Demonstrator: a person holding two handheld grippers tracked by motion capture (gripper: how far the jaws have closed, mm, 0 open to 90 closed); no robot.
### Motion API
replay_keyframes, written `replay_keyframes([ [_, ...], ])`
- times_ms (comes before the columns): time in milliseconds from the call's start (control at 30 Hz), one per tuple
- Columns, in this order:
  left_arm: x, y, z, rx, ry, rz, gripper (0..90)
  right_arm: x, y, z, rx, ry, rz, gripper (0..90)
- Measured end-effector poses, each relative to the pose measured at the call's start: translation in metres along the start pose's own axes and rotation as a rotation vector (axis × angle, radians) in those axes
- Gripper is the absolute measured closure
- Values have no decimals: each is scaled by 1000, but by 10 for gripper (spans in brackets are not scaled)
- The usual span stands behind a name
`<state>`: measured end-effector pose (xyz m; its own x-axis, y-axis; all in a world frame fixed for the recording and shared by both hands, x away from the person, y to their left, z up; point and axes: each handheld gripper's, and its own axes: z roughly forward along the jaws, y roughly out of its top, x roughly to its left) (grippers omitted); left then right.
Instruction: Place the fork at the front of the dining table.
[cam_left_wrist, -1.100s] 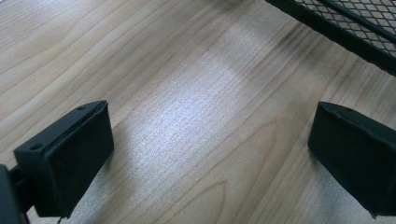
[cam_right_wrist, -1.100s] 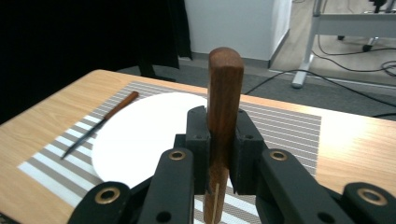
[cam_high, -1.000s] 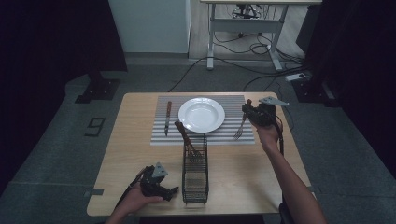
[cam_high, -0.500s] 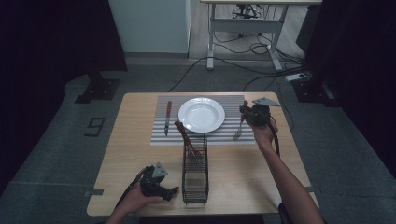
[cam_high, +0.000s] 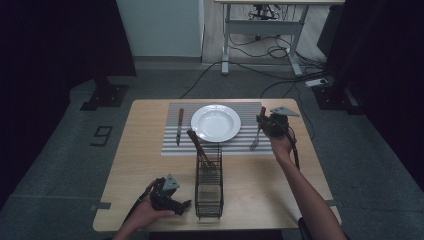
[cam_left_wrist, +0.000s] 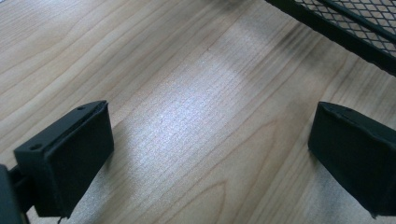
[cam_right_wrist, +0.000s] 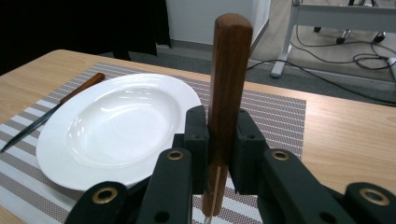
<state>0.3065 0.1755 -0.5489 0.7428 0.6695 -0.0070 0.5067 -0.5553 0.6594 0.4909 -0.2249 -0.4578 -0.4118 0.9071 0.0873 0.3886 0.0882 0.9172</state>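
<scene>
Now my right gripper (cam_right_wrist: 219, 154) has its fingers clamped on the wooden-handled fork (cam_right_wrist: 228, 93), tines down on the striped placemat (cam_high: 250, 142) by the white plate (cam_high: 216, 122), toward the worktop's (cam_high: 145, 150) far right edge. My left gripper (cam_left_wrist: 210, 154), fingers apart, rests near the front edge beside the wire caddy (cam_high: 209, 187).

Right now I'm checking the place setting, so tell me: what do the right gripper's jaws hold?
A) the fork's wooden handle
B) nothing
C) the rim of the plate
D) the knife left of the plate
A: in the right gripper view the right gripper is clamped on the fork by its wooden handle, tines at the placemat right of the plate.
</scene>
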Motion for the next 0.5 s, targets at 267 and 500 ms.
replay_keyframes([
  [267, 0, 0, 0, 0, 0, 0, 0, 4, 3, 4, 6, 2, -18, 795],
  [500, 1, 0, 0, 1, -4, 4, 0, 10, 8, 14, 19, 6, -51, 794],
])
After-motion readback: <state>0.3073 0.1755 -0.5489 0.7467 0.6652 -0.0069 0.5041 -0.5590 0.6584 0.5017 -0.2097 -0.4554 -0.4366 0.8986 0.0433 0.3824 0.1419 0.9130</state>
